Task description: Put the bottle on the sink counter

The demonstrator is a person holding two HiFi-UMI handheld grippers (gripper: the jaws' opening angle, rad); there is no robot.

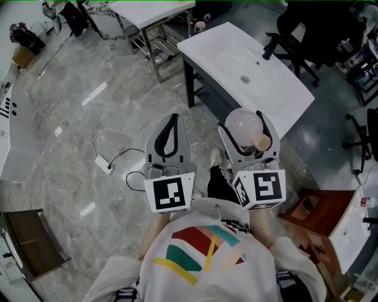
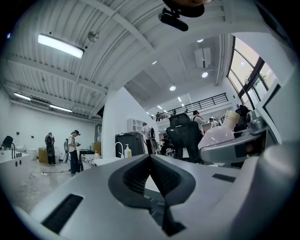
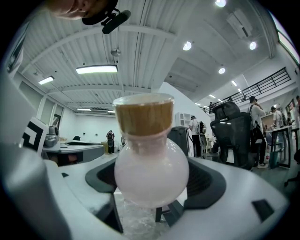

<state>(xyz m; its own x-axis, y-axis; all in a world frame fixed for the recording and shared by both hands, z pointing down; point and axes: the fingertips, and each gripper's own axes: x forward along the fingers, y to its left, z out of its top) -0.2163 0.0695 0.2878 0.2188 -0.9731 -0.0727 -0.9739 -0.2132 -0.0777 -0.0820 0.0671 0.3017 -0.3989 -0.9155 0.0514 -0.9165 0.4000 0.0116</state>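
A round pale-pink bottle (image 1: 241,126) with a cork stopper (image 1: 260,141) sits between the jaws of my right gripper (image 1: 243,121), which is shut on it. In the right gripper view the bottle (image 3: 151,168) fills the middle and its cork (image 3: 144,115) points up. My left gripper (image 1: 172,126) hangs beside it to the left, shut and holding nothing; its jaws meet in the left gripper view (image 2: 150,161), where the bottle (image 2: 217,137) shows at the right. The white sink counter (image 1: 224,50), with a black tap (image 1: 270,46) and a drain (image 1: 245,78), stands ahead, above the bottle in the head view.
A black office chair (image 1: 313,26) stands past the counter's far right. A white metal-legged table (image 1: 150,12) is at the top. A cable with a power brick (image 1: 103,164) lies on the marble floor at left. A wooden box (image 1: 316,212) sits low right.
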